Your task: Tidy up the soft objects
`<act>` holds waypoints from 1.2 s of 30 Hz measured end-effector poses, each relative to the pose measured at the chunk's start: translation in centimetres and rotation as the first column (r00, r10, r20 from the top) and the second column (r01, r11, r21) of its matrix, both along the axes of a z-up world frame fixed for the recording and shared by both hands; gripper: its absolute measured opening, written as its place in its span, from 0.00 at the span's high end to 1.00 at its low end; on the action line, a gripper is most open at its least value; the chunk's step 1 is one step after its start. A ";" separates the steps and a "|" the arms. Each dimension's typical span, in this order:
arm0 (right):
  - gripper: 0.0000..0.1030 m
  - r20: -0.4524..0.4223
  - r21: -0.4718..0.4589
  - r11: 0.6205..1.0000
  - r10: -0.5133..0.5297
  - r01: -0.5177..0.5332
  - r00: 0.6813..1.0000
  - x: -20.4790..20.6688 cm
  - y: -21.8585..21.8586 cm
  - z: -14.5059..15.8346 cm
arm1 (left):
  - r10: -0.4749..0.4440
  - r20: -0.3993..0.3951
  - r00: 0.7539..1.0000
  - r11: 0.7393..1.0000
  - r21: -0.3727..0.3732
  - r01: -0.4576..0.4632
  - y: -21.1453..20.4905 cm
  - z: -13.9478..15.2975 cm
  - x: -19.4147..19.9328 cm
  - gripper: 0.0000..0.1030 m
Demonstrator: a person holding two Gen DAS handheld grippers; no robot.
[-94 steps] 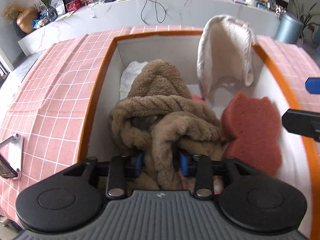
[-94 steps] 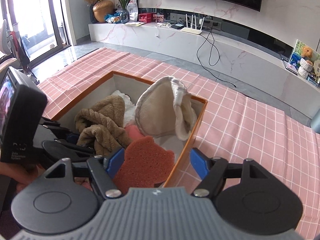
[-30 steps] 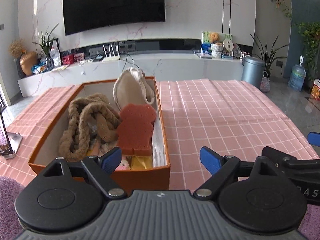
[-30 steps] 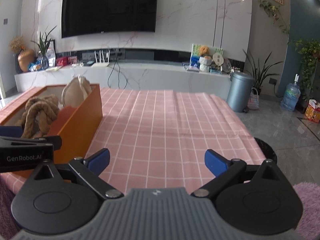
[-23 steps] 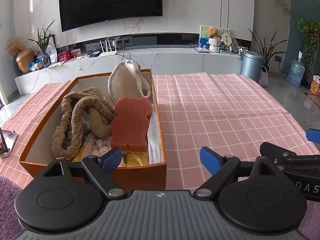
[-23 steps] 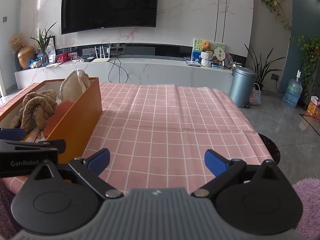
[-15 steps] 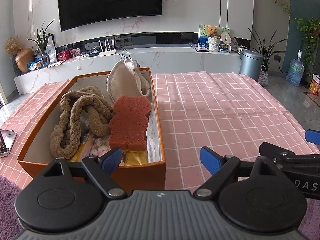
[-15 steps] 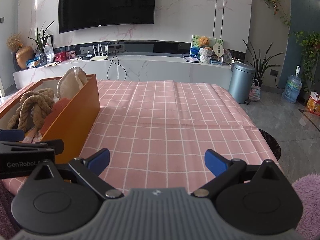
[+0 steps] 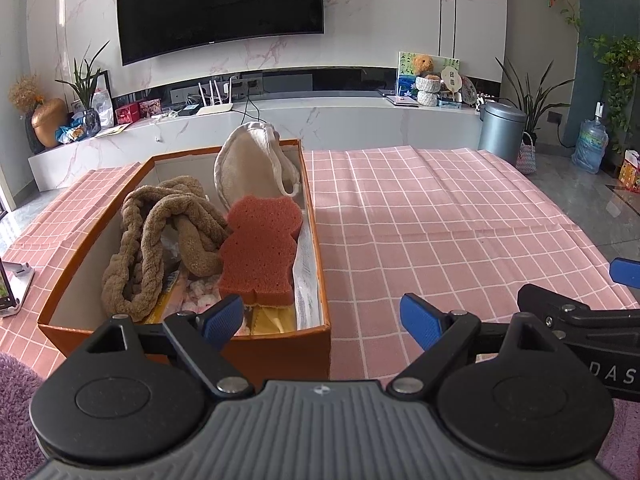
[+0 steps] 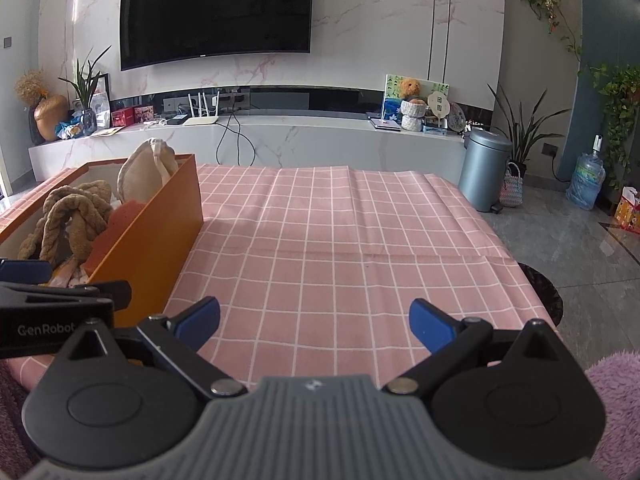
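Note:
An orange box stands on the pink checked tablecloth at the left. In it lie a brown twisted plush rope, a red bear-shaped sponge and a cream cloth bag leaning upright at the far end. My left gripper is open and empty, held back from the box's near end. My right gripper is open and empty over the near table edge, right of the box.
A phone on a stand sits at the far left of the table. A grey bin stands on the floor beyond the table. A marble TV console runs along the back wall. Purple rug lies at the near corners.
Both grippers let go, opened and pulled back out of the box to the near table edge. The rope and sponge stay in the box. Over the last half second almost nothing moves.

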State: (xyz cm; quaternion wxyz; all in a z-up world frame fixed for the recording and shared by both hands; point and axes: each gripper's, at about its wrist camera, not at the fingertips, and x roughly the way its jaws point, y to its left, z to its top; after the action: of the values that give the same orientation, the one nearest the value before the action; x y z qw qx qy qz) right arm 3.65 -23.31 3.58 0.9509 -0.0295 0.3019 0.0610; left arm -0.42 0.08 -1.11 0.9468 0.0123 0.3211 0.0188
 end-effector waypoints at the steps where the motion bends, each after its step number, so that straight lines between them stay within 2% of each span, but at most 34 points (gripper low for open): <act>1: 0.04 0.001 0.000 1.000 0.001 -0.001 1.000 0.0 0.0 0.0 | 0.000 0.001 1.000 1.000 0.000 0.000 0.0 0.1 0.0 0.00; 36: 0.04 -0.007 -0.004 1.000 0.010 -0.010 1.000 -0.1 0.2 0.1 | 0.006 0.003 1.000 1.000 -0.006 -0.006 0.2 0.2 -0.4 0.00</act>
State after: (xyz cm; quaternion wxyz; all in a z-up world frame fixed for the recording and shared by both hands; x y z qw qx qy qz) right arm 3.56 -23.13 3.70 0.9495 -0.0325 0.3052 0.0653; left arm -0.81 0.29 -0.87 0.9472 0.0083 0.3198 0.0209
